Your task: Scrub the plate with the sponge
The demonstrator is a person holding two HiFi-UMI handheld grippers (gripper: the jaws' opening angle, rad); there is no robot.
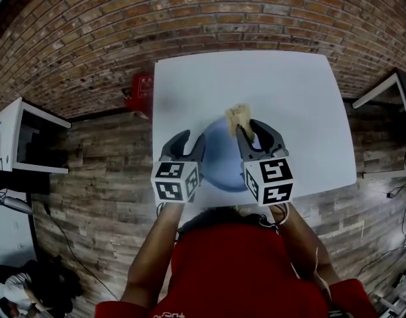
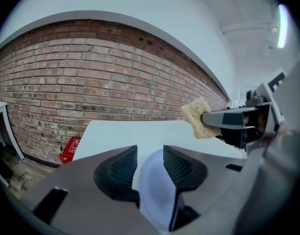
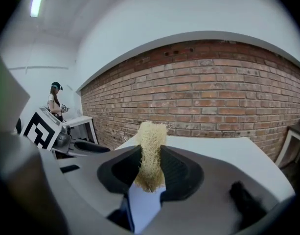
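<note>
A pale blue plate (image 1: 222,159) lies near the front edge of the white table (image 1: 275,85). My left gripper (image 1: 193,139) is at the plate's left rim. In the left gripper view its jaws (image 2: 150,153) stand apart with the plate's rim (image 2: 157,190) between them, and a gap shows on the left side. My right gripper (image 1: 248,128) is shut on a tan fibrous sponge (image 1: 239,114) above the plate's far edge. The right gripper view shows the sponge (image 3: 150,151) squeezed upright between the jaws, with the plate (image 3: 145,204) below.
A red fire extinguisher (image 1: 142,88) stands on the wooden floor by the table's far left corner, against the brick wall. A white desk (image 1: 24,138) is at the left and another table (image 1: 388,88) at the right. A person (image 3: 56,99) stands far off.
</note>
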